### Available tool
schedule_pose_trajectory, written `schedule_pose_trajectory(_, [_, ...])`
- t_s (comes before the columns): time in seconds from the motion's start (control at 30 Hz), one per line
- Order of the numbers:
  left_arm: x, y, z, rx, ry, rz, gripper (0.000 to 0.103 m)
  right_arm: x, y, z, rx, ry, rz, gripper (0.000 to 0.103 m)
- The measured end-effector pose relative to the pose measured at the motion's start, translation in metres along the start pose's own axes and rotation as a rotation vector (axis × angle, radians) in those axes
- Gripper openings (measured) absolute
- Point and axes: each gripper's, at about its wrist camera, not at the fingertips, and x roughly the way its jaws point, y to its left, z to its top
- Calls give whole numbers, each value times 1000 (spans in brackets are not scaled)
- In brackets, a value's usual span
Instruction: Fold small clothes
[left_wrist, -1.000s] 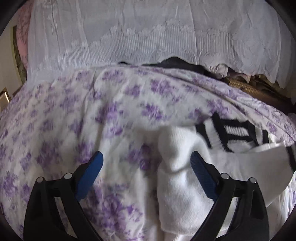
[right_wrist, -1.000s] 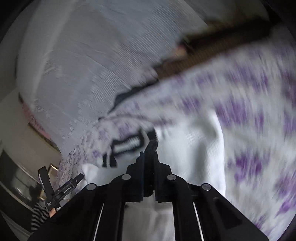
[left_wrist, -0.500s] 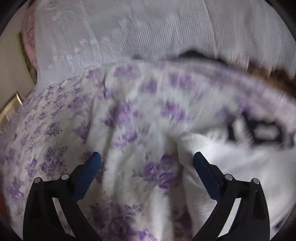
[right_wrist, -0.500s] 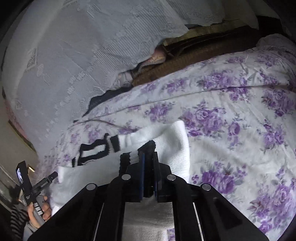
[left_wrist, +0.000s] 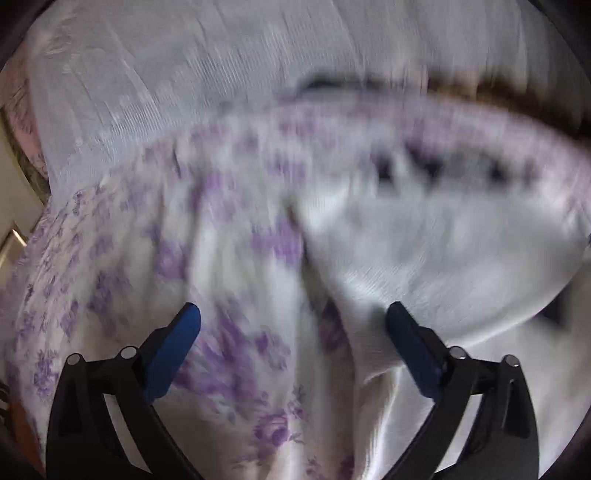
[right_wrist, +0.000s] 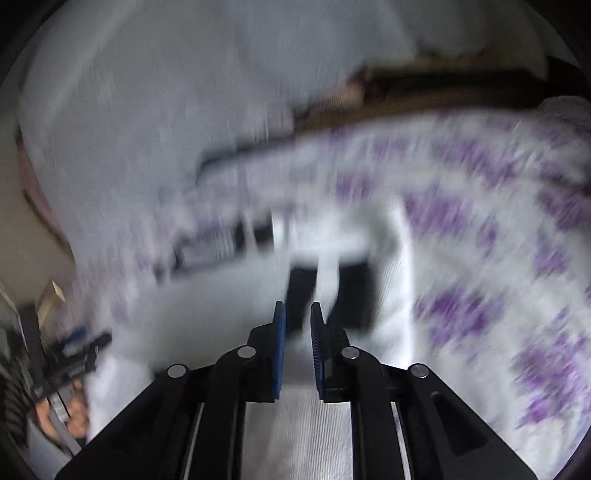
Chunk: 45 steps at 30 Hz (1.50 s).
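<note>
One knit white sock (left_wrist: 443, 251) with black stripes on floral bedsheet (left_wrist: 221, 258); left gripper (left_wrist: 291, 321) wide apart, right gripper (right_wrist: 297, 314) opening, nothing pinched.

left tongs (left_wrist: 291, 314) wide apart | white sock (left_wrist: 443, 251) on floral sheet (left_wrist: 129, 258)

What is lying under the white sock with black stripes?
The white sock lies on a bedspread with purple flowers, which shows all around it. Whatever is beneath the bedspread is covered and cannot be seen.
</note>
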Motion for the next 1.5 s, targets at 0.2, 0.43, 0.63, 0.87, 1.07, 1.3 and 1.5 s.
schedule_pose_trajectory(0.2, [-38,13,13,-111,-90,-58,99,-31,12,11,-35,-114,-14,16])
schedule_pose_trajectory(0.43, [1,-20,72,-72,-47,-86,99,14,35,53,-127,-67,-101,30])
schedule_pose_trajectory(0.63, [27,-11,63,-144,-3,-83,98,17,36,45,-159,-126,-128,30])
schedule_pose_trajectory(0.87, [-11,-59,41,12,-36,-115,99,26,103,-2,-418,-21,-144,49])
schedule_pose_trajectory(1.07, [-39,-46,18,-60,-104,-155,99,-19,90,-6,-316,-120,-96,50])
schedule_pose_trajectory(1.3, [-37,-47,-25,-37,50,-184,99,-18,56,-39,-211,-5,-84,61])
schedule_pose_trajectory(1.5, [-99,-34,-62,-62,-7,-241,99,-84,72,-78,-212,-107,14,66])
